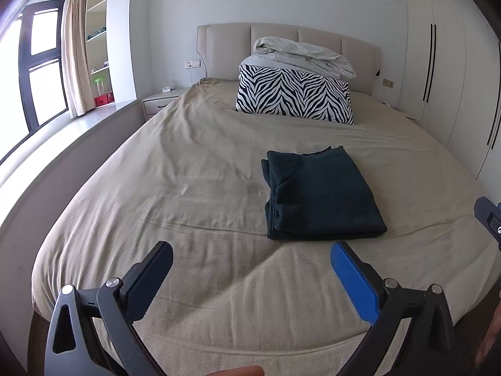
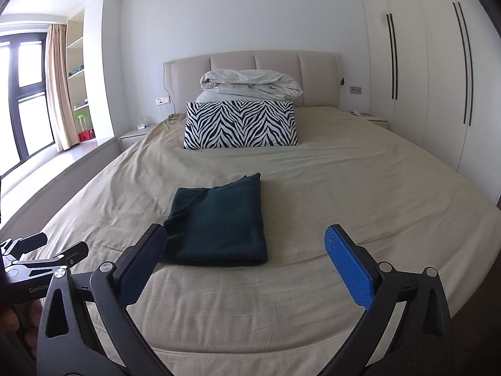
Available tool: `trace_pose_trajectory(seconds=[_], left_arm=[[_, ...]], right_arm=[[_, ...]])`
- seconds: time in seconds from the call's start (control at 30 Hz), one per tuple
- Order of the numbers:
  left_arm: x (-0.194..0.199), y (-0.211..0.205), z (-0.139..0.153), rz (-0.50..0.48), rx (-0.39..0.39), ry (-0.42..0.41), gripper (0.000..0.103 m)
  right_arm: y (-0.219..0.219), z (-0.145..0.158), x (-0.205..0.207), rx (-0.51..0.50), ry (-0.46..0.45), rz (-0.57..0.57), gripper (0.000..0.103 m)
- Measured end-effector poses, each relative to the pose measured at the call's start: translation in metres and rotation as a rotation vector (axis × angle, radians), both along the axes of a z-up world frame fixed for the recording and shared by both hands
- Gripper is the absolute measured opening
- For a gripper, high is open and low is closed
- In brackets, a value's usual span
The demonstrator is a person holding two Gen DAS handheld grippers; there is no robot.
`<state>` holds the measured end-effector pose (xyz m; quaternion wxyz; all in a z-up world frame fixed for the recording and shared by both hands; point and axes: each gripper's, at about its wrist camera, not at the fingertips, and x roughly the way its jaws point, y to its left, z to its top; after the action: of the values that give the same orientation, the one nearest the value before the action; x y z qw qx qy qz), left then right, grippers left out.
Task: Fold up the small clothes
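A dark teal garment (image 1: 322, 194) lies folded into a neat rectangle on the beige bed sheet (image 1: 188, 188). It also shows in the right wrist view (image 2: 219, 222). My left gripper (image 1: 252, 250) is open and empty, held above the sheet short of the garment's near edge and a little to its left. My right gripper (image 2: 245, 235) is open and empty, held near the garment's near right corner. In the right wrist view its left finger (image 2: 147, 257) overlaps the garment's near left corner.
A zebra-striped pillow (image 1: 294, 97) and a bundled white duvet (image 1: 303, 54) lie by the headboard. White wardrobes (image 2: 438, 78) stand on the right. A nightstand (image 1: 159, 100), shelves and a window are on the left. The bed's near edge (image 1: 250, 347) is below the grippers.
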<state>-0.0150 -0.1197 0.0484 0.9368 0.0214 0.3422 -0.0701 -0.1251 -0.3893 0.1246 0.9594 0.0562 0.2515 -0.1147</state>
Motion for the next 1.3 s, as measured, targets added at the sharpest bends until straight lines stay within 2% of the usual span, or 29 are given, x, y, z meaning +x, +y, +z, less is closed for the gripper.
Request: trace_pose_trajectory(seconds=[0.23,0.37,1.3], left_arm=[[0.003,0.007,-0.02,0.009,-0.019,0.057,0.103],[0.006,0.011,-0.025,0.018,-0.026,0.07,0.103],[0.009,0.018,-0.042,0.026,-0.03,0.112,0.103]], right_arm=[[0.001,-0.041,0.03,0.003,0.169,-0.007,0.103],[0.003,-0.059,0.037,0.004,0.229,0.002,0.103],[0.01,-0.079,0.053,0.025,0.288,0.011,0.103]])
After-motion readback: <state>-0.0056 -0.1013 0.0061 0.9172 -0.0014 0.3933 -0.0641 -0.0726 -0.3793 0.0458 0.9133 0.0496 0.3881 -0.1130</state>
